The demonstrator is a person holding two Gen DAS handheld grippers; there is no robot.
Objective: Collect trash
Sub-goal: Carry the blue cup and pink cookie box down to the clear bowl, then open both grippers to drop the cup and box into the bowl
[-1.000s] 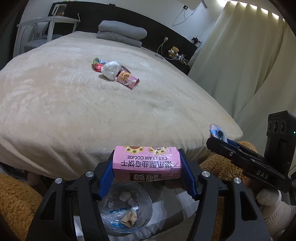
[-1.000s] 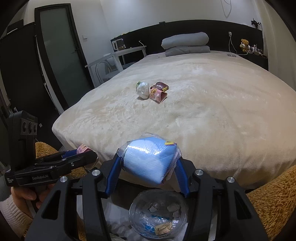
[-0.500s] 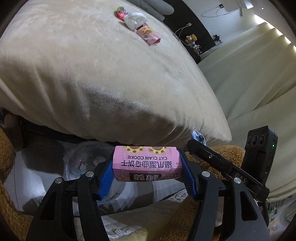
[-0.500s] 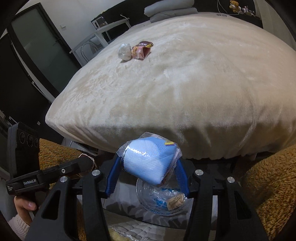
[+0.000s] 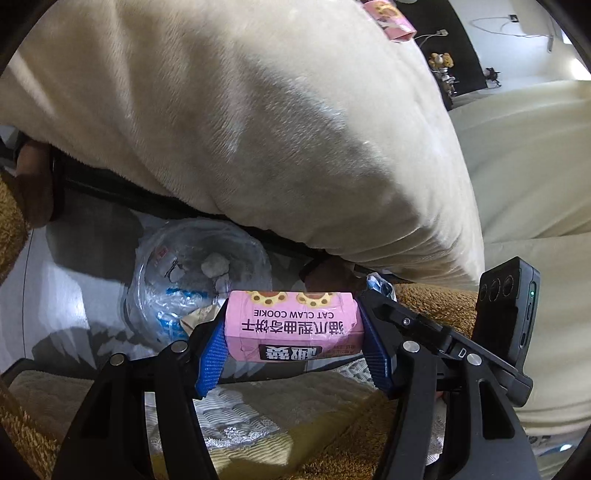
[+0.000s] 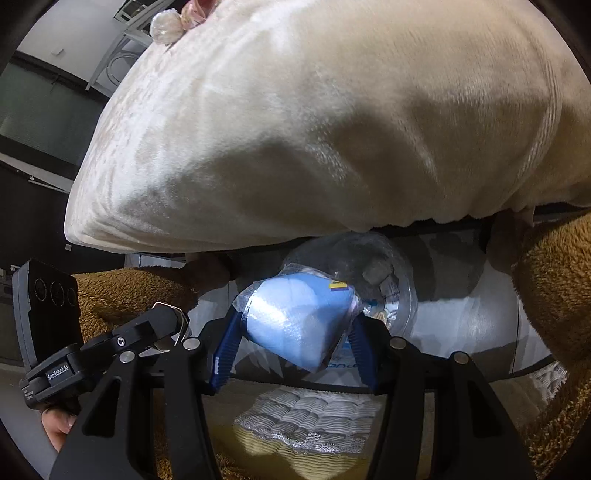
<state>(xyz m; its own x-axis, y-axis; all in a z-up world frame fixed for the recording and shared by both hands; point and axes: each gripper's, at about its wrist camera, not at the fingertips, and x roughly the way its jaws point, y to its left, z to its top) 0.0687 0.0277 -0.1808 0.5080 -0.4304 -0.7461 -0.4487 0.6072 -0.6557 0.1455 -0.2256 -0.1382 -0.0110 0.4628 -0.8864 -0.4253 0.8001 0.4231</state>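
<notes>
Below the bed's plush cream blanket [image 5: 295, 122], a clear plastic-lined trash bin [image 5: 199, 280] sits on the floor, holding crumpled paper scraps. Only the left wrist view shows the left gripper [image 5: 291, 332] clamped on a pink cookie box [image 5: 291, 326], rectangular and printed "CAT CLAW COOKIE", held beside the bin's rim. Only the right wrist view shows the right gripper [image 6: 293, 325] squeezing a soft blue tissue pack [image 6: 299, 317] in glossy wrap, in front of the bin [image 6: 399, 280]. More wrappers [image 6: 173, 22] lie far up the blanket [image 6: 332, 110].
</notes>
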